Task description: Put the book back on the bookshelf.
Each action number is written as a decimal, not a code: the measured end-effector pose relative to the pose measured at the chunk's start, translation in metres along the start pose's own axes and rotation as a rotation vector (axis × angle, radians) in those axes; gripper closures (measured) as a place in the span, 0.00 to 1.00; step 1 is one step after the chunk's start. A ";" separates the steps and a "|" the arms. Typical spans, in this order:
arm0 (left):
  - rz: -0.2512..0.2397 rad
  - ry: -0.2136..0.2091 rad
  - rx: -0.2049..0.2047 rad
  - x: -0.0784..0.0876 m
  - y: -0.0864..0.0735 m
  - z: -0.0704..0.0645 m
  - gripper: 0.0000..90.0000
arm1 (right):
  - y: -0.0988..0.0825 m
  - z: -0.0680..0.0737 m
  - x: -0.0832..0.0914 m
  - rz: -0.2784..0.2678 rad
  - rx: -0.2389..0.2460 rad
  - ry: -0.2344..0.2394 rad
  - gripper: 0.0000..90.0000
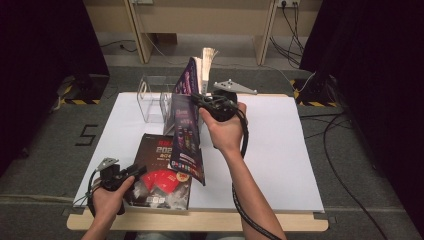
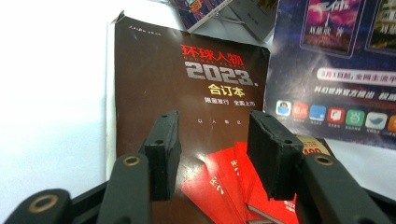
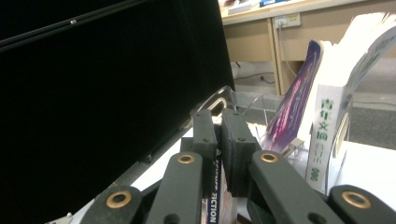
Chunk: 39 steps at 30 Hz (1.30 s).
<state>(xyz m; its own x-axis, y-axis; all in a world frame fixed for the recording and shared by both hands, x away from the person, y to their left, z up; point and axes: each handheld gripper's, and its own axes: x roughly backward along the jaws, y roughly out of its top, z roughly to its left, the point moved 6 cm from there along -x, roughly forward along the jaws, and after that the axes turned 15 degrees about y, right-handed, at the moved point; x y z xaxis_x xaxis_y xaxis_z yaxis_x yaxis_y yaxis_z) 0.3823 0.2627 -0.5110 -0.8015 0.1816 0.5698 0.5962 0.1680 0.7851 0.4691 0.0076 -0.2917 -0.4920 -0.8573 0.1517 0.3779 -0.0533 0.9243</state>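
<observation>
Nearest the person's edge of the desk (image 1: 280, 165), the left tongs (image 1: 137, 171) stand half spread with nothing between them, poised just over the lower part of a thick brown bound volume (image 1: 162, 172) that lies flat on the white surface. A little farther in, the right tongs (image 1: 196, 98) are pressed together on the spine edge of a purple magazine (image 1: 186, 135), which hangs clear of the desk, its lower corner drooping over the brown volume. It looks light, glossy and floppy: pinched at one spot, the covers sag and the pages could fan or slip, so a hold close to the spine, near its middle, seems safest. Beyond it, more magazines (image 3: 327, 126) stand splayed in a clear acrylic rack (image 1: 150, 97) at the far side of the desk, and they lean loosely, likely to tip if nudged.
</observation>
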 end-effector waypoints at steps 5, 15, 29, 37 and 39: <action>0.003 0.001 -0.006 -0.001 -0.001 0.000 0.60 | 0.009 0.004 -0.001 -0.025 0.008 0.008 0.95; 0.002 0.003 -0.005 -0.001 -0.001 0.000 0.60 | 0.026 0.015 -0.006 -0.065 0.032 0.020 0.95; 0.003 0.001 -0.007 -0.001 -0.001 -0.001 0.60 | 0.048 0.025 -0.009 -0.113 0.037 0.043 0.95; 0.001 0.001 -0.006 -0.002 0.000 -0.001 0.60 | 0.057 0.028 -0.013 -0.152 0.071 0.038 0.95; 0.002 0.001 -0.007 -0.002 -0.001 -0.001 0.60 | 0.060 0.030 -0.013 -0.161 0.091 0.030 0.95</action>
<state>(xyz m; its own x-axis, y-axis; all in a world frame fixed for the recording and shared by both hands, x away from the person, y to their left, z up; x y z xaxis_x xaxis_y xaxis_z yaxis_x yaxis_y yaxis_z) 0.3834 0.2617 -0.5124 -0.8003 0.1807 0.5718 0.5976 0.1612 0.7855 0.4745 0.0306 -0.2280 -0.5165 -0.8563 -0.0098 0.2230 -0.1455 0.9639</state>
